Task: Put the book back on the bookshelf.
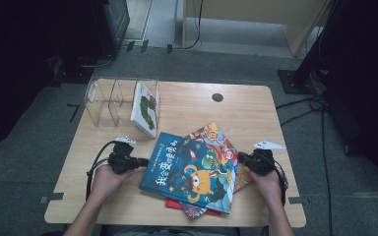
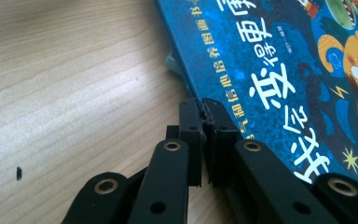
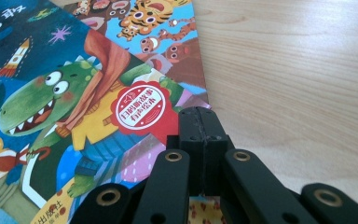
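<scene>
Blue book [image 1: 192, 172], frame centre, long axis running upper left to lower right; left gripper [image 1: 145, 161] and right gripper [image 1: 240, 158], jaws closed empty, flank it.

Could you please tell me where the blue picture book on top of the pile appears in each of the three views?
High view: blue picture book lies centre-front, between both grippers.
Left gripper view: it fills the upper right, beside the shut jaws.
Right gripper view: its cover covers the left half.
Shared landmark: the wooden table.
</scene>
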`<action>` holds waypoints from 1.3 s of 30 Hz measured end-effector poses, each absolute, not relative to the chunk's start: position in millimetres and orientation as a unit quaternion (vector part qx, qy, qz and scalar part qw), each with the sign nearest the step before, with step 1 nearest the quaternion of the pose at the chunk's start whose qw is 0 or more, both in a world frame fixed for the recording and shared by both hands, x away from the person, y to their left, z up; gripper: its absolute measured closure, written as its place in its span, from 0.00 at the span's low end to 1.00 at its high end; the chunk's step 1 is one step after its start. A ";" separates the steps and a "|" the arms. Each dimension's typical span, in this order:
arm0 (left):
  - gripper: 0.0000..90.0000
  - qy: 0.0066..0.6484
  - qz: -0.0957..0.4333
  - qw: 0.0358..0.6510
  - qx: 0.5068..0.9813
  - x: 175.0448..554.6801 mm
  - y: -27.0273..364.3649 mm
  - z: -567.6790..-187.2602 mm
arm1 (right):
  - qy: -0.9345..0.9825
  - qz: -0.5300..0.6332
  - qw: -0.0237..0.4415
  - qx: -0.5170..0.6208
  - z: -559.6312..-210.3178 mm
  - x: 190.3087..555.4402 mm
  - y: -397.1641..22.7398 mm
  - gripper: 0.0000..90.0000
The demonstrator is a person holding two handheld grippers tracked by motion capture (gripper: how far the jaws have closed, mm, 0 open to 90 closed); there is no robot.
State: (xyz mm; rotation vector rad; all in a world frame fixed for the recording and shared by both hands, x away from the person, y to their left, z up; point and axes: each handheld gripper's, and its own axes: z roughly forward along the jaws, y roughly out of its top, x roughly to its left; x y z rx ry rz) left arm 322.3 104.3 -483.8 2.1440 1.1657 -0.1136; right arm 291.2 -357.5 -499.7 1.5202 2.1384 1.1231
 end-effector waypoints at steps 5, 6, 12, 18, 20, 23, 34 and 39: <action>0.94 0.456 -0.039 0.341 0.821 318.6 106.9 -481.9 | 0.743 0.390 0.144 0.525 -499.7 298.0 -353.0 1.00; 0.92 0.455 -0.038 0.340 0.822 318.5 107.7 -481.4 | 0.743 0.390 0.144 0.525 -499.7 299.0 -351.8 1.00; 0.86 0.451 -0.046 0.344 0.822 314.3 106.2 -478.7 | 0.748 0.390 0.149 0.517 -499.9 305.7 -345.5 1.00; 0.81 0.457 -0.040 0.335 0.823 312.0 106.0 -478.5 | 0.753 0.391 0.149 0.508 -499.9 309.5 -339.0 1.00; 0.78 0.457 -0.034 0.333 0.824 311.9 106.3 -478.4 | 0.756 0.390 0.148 0.505 -499.7 310.3 -336.1 1.00; 0.75 0.457 -0.026 0.333 0.825 311.0 105.6 -478.4 | 0.760 0.389 0.148 0.499 -499.6 311.5 -331.5 1.00; 0.57 0.466 -0.040 0.337 0.817 313.4 109.7 -484.0 | 0.759 0.393 0.129 0.502 -498.8 310.4 -333.0 1.00; 0.54 0.464 -0.054 0.346 0.814 315.7 108.6 -487.7 | 0.760 0.395 0.120 0.502 -498.6 308.5 -334.2 1.00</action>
